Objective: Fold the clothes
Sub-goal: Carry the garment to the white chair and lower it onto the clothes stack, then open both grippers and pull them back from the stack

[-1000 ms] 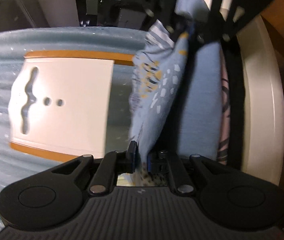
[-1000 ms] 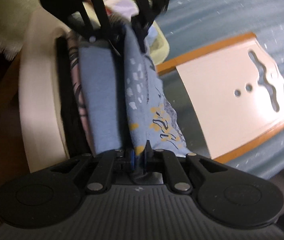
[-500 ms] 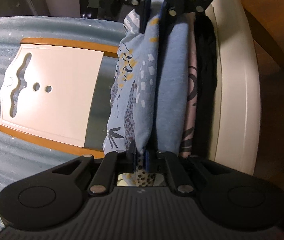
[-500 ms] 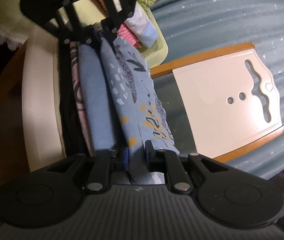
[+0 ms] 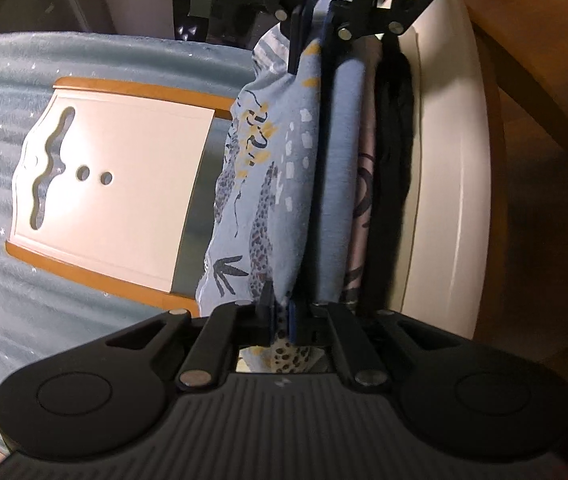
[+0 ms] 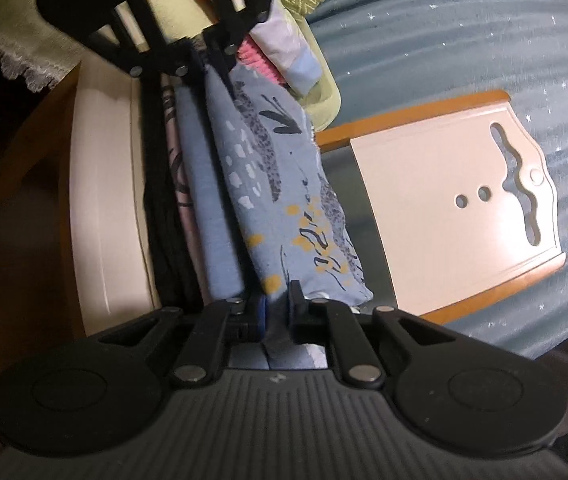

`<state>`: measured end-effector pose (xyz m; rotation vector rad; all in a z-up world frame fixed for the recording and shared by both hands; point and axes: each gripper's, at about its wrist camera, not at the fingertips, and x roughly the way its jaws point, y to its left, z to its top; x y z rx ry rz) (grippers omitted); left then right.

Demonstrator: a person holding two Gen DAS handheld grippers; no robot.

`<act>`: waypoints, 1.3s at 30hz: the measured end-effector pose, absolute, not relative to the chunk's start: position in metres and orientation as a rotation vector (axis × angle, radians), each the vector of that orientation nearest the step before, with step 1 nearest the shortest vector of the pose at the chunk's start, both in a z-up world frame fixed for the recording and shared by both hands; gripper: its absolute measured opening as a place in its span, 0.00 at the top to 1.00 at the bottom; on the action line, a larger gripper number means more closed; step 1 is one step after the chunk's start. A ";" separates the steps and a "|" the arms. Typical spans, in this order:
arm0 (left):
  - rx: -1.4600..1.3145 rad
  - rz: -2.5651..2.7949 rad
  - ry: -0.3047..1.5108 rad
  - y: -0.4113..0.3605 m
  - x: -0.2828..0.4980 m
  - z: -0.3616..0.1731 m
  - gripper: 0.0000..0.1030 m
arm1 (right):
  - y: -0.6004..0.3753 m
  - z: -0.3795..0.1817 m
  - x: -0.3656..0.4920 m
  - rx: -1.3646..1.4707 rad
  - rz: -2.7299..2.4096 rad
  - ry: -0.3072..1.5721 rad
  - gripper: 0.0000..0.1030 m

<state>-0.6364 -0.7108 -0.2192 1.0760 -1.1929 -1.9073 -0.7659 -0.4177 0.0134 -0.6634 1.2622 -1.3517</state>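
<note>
A folded light-blue garment with yellow, white and dark prints (image 5: 268,184) (image 6: 280,184) stands on edge, stretched between my two grippers. At its near end in the left wrist view, my left gripper (image 5: 280,314) is shut on it. My right gripper (image 6: 276,310) grips the opposite end; it also shows at the top of the left wrist view (image 5: 312,20). The garment leans against a plain blue folded piece (image 5: 339,160) (image 6: 208,184) in a cream bin (image 5: 443,160) (image 6: 104,200).
Past the plain blue piece the bin holds a pink printed piece (image 5: 363,184) and a black one (image 5: 391,140). A white folding board with orange edges (image 5: 116,184) (image 6: 443,200) lies on the blue bedspread (image 5: 4,120). A pale green tub of clothes (image 6: 325,96) sits behind.
The printed garment hung crumpled and slanted a second ago; it is now pulled straight and set on edge beside the plain blue piece. Both grippers kept their hold.
</note>
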 end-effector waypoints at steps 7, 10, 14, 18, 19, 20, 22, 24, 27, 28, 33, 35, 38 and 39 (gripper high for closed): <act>1.041 -1.979 -1.111 -0.718 -0.623 -0.211 0.97 | -0.411 0.011 -0.767 -0.632 -1.390 1.248 0.85; 1.032 -2.003 -1.061 -0.717 -0.619 -0.204 0.96 | -0.408 0.018 -0.770 -0.554 -1.411 1.206 0.84; 1.034 -2.013 -0.913 -0.717 -0.614 -0.183 0.81 | -0.403 0.035 -0.773 -0.438 -1.445 1.163 0.84; 1.033 -2.017 -0.766 -0.717 -0.609 -0.162 0.73 | -0.393 0.054 -0.782 -0.283 -1.506 1.100 0.84; 1.032 -2.016 -0.728 -0.716 -0.607 -0.158 0.72 | -0.393 0.060 -0.786 -0.231 -1.527 1.069 0.84; 1.030 -2.006 -0.673 -0.701 -0.594 -0.162 0.72 | -0.387 0.067 -0.790 -0.174 -1.559 1.023 0.84; 1.011 -1.992 -0.527 -0.694 -0.584 -0.152 0.72 | -0.367 0.080 -0.794 -0.054 -1.625 0.919 0.84; 0.967 -1.989 -0.350 -0.688 -0.573 -0.140 0.71 | -0.349 0.091 -0.798 0.076 -1.676 0.800 0.84; 0.882 -1.991 -0.031 -0.675 -0.552 -0.126 0.65 | -0.319 0.102 -0.797 0.274 -1.729 0.595 0.80; 0.845 -1.992 0.081 -0.670 -0.544 -0.123 0.61 | -0.311 0.104 -0.796 0.332 -1.740 0.528 0.79; 0.727 -1.992 0.391 -0.649 -0.530 -0.110 0.56 | -0.285 0.109 -0.788 0.526 -1.733 0.328 0.75; 0.714 -1.977 0.420 -0.642 -0.532 -0.107 0.55 | -0.280 0.109 -0.782 0.546 -1.717 0.316 0.75; 0.705 -1.975 0.424 -0.628 -0.533 -0.105 0.55 | -0.272 0.110 -0.776 0.554 -1.711 0.306 0.75; 0.703 -1.975 0.430 -0.624 -0.533 -0.104 0.55 | -0.270 0.111 -0.775 0.563 -1.709 0.297 0.75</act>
